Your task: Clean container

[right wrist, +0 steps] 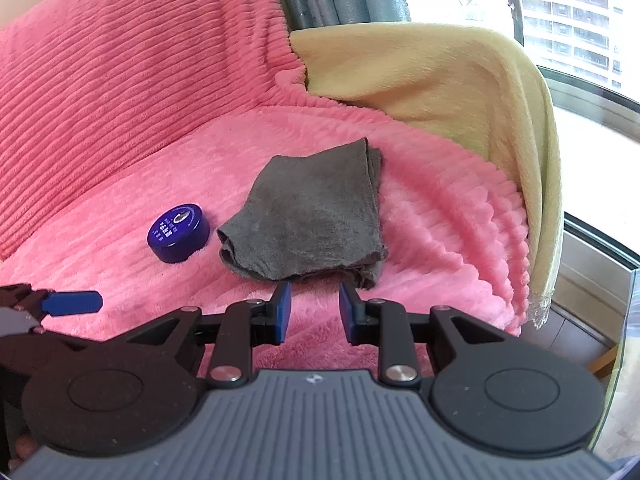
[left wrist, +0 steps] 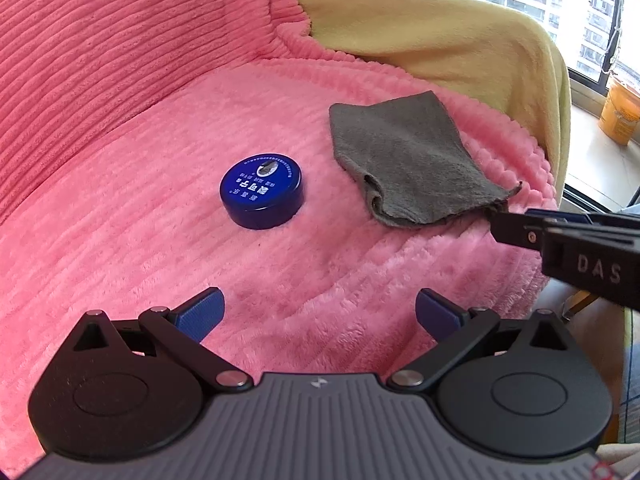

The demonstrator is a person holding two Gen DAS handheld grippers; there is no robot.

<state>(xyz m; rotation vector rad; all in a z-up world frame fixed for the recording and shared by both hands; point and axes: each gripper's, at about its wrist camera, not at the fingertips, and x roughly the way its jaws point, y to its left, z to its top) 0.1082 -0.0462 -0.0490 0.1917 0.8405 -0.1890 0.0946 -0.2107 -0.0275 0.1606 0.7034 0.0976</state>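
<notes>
A round blue tin container (left wrist: 262,193) with its lid on lies on the pink ribbed blanket (left wrist: 120,220); it also shows in the right wrist view (right wrist: 179,233). A folded grey cloth (left wrist: 404,168) lies just right of it, also seen in the right wrist view (right wrist: 312,212). My left gripper (left wrist: 320,312) is open wide and empty, hovering short of the tin. My right gripper (right wrist: 315,308) is open with a narrower gap, its fingertips right at the cloth's near edge, holding nothing. It enters the left wrist view (left wrist: 560,240) from the right.
The blanket covers a seat and its backrest (right wrist: 120,60). A yellow blanket (left wrist: 440,52) drapes the armrest on the right. A window and an orange bucket (left wrist: 622,112) are beyond it. The seat's edge drops off at the right.
</notes>
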